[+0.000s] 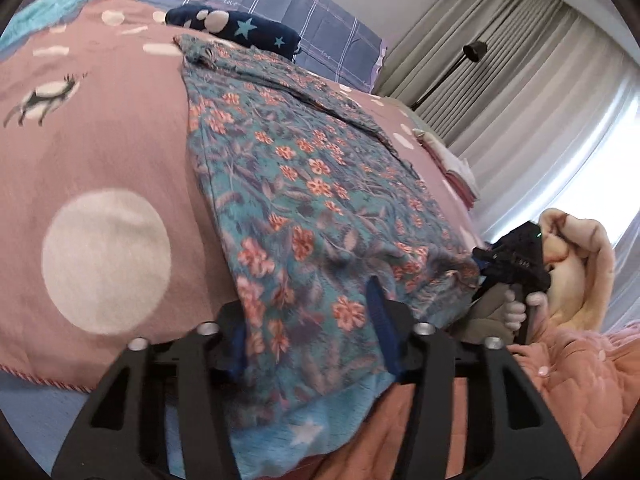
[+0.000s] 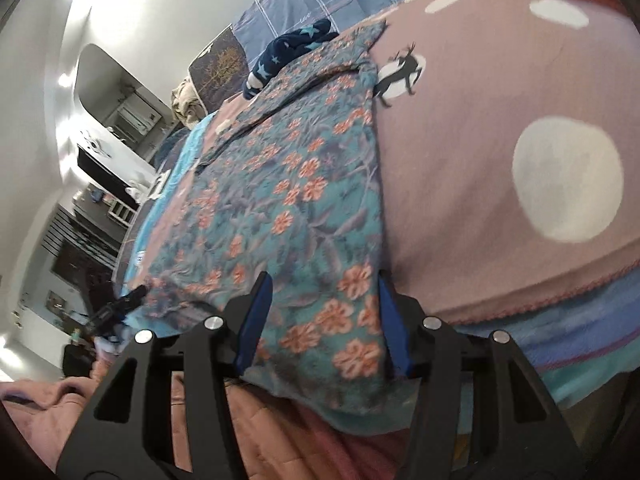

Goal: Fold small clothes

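Two grippers of mine sit at the near hem of the teal floral cotton garment [image 1: 304, 184]: my left gripper [image 1: 308, 332] and right gripper [image 2: 320, 320] each have the cloth between half-closed blue pads, though I cannot tell if they pinch it. It lies flat on the pink dotted bedspread [image 1: 100, 152]. Beyond it rest a navy star-print bundle [image 1: 240, 30] and a blue checked pillow [image 1: 312, 12].
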The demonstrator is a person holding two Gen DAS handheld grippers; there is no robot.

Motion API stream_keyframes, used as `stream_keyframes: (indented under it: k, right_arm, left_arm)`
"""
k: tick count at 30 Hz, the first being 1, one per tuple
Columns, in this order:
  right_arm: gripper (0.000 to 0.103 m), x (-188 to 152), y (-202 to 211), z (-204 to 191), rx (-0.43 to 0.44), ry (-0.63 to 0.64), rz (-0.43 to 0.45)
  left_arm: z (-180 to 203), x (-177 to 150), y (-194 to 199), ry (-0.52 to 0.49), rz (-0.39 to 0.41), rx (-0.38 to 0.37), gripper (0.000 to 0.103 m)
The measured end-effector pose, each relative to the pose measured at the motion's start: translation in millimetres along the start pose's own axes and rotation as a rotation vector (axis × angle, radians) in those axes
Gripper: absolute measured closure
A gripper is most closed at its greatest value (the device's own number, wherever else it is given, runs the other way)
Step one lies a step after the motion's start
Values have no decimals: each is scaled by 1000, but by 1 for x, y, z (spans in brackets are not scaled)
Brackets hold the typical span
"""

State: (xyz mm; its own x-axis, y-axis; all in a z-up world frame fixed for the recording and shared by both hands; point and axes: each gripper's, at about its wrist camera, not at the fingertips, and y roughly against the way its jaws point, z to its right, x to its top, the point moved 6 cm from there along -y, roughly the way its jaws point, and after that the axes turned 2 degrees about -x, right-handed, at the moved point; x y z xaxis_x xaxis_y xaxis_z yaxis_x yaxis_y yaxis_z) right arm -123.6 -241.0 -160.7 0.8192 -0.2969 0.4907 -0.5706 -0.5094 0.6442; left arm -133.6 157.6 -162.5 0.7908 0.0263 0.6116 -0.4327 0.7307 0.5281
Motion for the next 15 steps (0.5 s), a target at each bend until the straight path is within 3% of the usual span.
stream_keyframes:
  k: [1, 2, 3, 5, 7, 9, 11, 13, 15]
  right_arm:
    - [52, -1, 0, -1, -2, 7, -3]
    - [54, -2, -1, -2, 0, 13, -4]
    - [70, -2, -3, -2, 10, -1, -7]
    - [98, 3, -7, -3, 65, -81, -18]
    - [98, 20, 15, -22, 127, -77, 74]
    - [98, 41, 50, -42, 174, -30, 189]
    - [98, 56, 77, -55, 142, 36, 264]
    - [98, 58, 84, -57, 76, 85, 277]
    - [98, 49, 72, -45, 94, 27, 232]
  left_arm:
    - [0, -3, 0, 15, 3, -9, 64]
    - [-1, -5, 0, 29, 10, -16, 77]
    - [-3, -4, 0, 46, 16, -26, 94]
    - [-7, 3, 0, 118, 36, -29, 99]
    - [13, 24, 17, 71, 123, -15, 99]
    - [38, 47, 46, 13, 238, -55, 99]
    - [60, 64, 72, -49, 323, -81, 99]
    - [67, 68, 77, -88, 336, -88, 99]
    - [62, 63, 70, -65, 315, -96, 99]
